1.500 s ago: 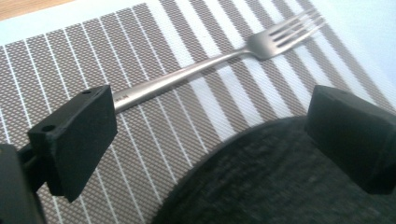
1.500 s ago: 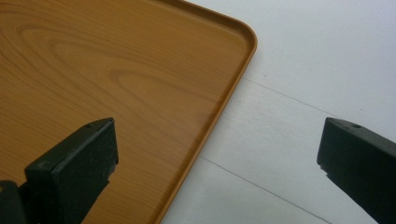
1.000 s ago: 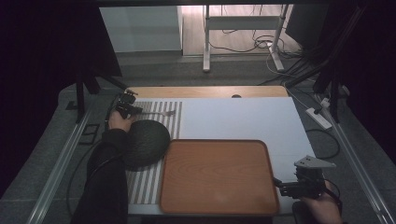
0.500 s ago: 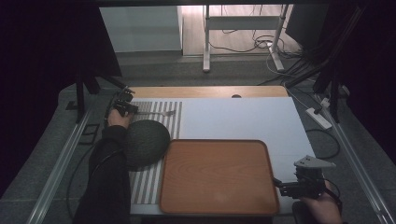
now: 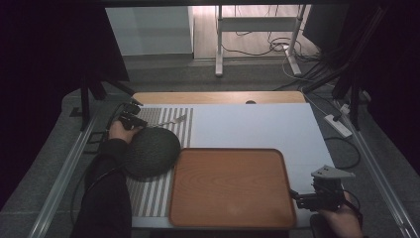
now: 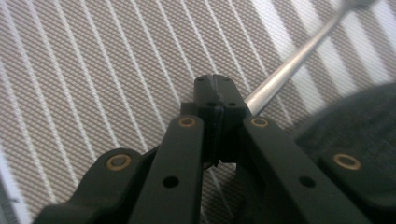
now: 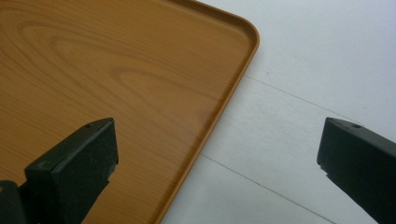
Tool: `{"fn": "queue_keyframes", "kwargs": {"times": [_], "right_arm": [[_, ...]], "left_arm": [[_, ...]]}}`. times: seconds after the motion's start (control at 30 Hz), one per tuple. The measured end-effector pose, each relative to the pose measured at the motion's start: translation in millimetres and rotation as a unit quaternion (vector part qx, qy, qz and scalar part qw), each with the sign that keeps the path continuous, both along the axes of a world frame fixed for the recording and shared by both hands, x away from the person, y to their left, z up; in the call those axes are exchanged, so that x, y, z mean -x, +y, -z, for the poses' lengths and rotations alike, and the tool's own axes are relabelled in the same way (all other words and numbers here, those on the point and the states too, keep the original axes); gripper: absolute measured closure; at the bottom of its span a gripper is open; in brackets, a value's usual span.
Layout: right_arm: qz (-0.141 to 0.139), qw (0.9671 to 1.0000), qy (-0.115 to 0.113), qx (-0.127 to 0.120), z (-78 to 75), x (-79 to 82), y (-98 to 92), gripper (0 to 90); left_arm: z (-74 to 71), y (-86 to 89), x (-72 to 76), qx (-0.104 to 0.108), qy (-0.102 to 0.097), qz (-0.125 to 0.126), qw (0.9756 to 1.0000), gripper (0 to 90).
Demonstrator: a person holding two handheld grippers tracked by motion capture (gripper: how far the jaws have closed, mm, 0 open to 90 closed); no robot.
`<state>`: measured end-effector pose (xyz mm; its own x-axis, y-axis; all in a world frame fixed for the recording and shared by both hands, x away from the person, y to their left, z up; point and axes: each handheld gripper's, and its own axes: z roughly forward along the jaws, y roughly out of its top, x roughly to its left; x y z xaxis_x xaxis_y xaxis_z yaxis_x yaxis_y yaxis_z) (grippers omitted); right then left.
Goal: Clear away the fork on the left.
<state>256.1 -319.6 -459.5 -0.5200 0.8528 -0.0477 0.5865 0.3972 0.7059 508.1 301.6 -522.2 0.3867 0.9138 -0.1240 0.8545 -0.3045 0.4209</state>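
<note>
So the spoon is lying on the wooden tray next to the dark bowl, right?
Not quite. The spoon lies on the striped mat, next to the dark bowl, as the high view shows. The tray has nothing on it.

Dark round bowl (image 5: 151, 151) on striped mat (image 5: 148, 193), beside wooden tray (image 5: 230, 186).

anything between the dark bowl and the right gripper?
Yes: the wooden tray fills the stretch between the dark bowl and the right gripper, its surface bare, as the high view shows.
</note>
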Motion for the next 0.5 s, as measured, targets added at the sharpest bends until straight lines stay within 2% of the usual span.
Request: {"fn": "queue_keyframes", "kwargs": {"times": [0.1, 0.2, 0.3, 0.4, 0.43, 0.5], "right_arm": [[0.000, 1.0000, 0.000, 0.000, 0.0, 0.1, 0.2, 0.0], [-0.002, 1.0000, 0.001, 0.002, 0.4, -0.2, 0.7, 0.0], [-0.003, 1.0000, 0.000, 0.004, 0.1, 0.3, 0.7, 0.0], [-0.002, 1.0000, 0.000, 0.001, 0.2, 0.1, 0.5, 0.0], [-0.002, 1.0000, 0.001, 0.002, 0.2, -0.1, 0.5, 0.0], [-0.002, 1.0000, 0.000, 0.002, 0.2, 0.0, 0.6, 0.0]], "left_arm": [[-1.2, -2.1, 2.4, 0.005, 0.013, 0.015, 0.9998, 88.8], [-1.9, -5.1, 2.6, -0.005, 0.012, 0.019, 0.9997, 88.8], [-3.0, -3.5, 1.4, 0.002, 0.009, 0.017, 0.9998, 88.6], [-5.7, -1.8, 0.5, 0.009, 0.002, 0.010, 0.9999, 79.3], [-9.7, -1.9, 0.3, 0.010, -0.012, 0.003, 0.9999, 73.8], [-13.1, -3.1, -0.2, 0.014, -0.024, 0.004, 0.9996, 62.7]]}}
